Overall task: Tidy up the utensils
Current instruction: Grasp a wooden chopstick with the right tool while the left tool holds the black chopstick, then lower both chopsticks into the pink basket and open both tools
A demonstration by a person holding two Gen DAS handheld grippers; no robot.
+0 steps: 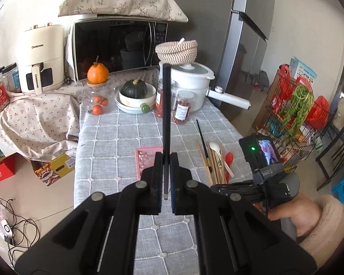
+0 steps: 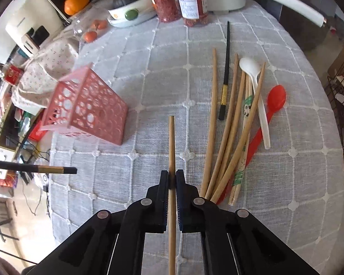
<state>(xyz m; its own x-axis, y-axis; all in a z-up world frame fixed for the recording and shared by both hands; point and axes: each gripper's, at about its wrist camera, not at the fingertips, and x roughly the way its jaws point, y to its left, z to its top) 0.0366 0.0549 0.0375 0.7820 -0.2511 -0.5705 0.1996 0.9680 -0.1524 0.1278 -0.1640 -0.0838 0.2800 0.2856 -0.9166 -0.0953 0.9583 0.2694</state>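
Left tongs (image 1: 165, 178) are clamped on a thin black chopstick (image 1: 166, 114) w/ its long end jutting fwd; right tongs (image 2: 172, 178) are pinched on a pale wooden chopstick (image 2: 171, 142), held near mid-length. Pink perforated plastic basket (image 2: 84, 107) sits tilted on the grey checked bench (image 2: 149, 73), left of the loose pile: more wooden chopsticks (image 2: 214, 105), white plastic spoon (image 2: 252, 73), red plastic spoon (image 2: 276, 98), a 2nd black chopstick (image 2: 227, 68). Risks, prob.: thin sticks pivot in the pads & slip; long tips snag the basket's holes or rim & tip it; both sticks cross en route.
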